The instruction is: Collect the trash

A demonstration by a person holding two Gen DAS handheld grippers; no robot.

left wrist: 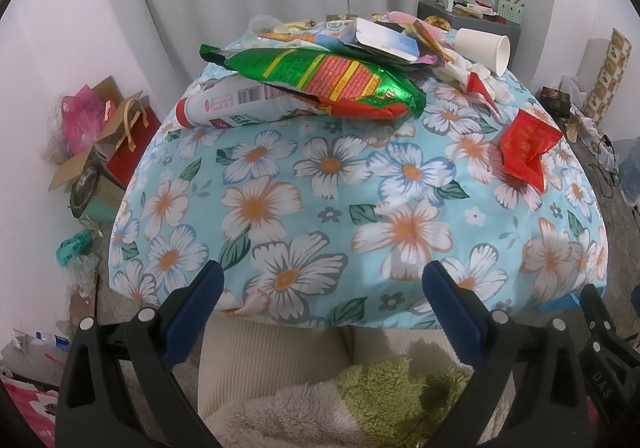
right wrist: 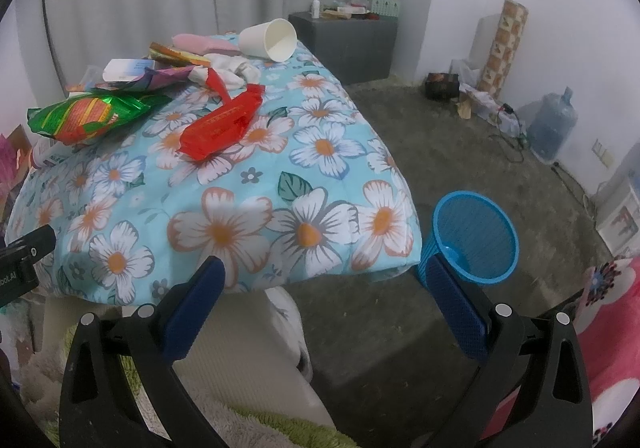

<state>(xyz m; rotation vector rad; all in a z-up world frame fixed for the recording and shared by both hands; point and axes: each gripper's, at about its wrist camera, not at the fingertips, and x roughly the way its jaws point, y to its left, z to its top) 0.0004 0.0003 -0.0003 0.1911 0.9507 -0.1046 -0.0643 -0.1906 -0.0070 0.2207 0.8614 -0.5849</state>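
Trash lies on a table under a flowered blue cloth (left wrist: 320,200). A green and red snack bag (left wrist: 320,82) lies over a white bottle with a red cap (left wrist: 224,108). A red wrapper (left wrist: 528,144) lies at the right, also in the right wrist view (right wrist: 222,124). A white paper cup (left wrist: 486,48) lies tipped at the far end, beside crumpled tissue and more wrappers (left wrist: 384,38). A blue mesh bin (right wrist: 474,236) stands on the floor by the table corner. My left gripper (left wrist: 322,288) is open and empty at the near table edge. My right gripper (right wrist: 324,288) is open and empty.
A dark cabinet (right wrist: 348,44) with small items stands behind the table. Boxes and bags (left wrist: 100,152) clutter the floor at the left. A water jug (right wrist: 554,128), cables and a patterned roll (right wrist: 504,48) stand along the right wall. Grey carpet (right wrist: 460,152) lies around the bin.
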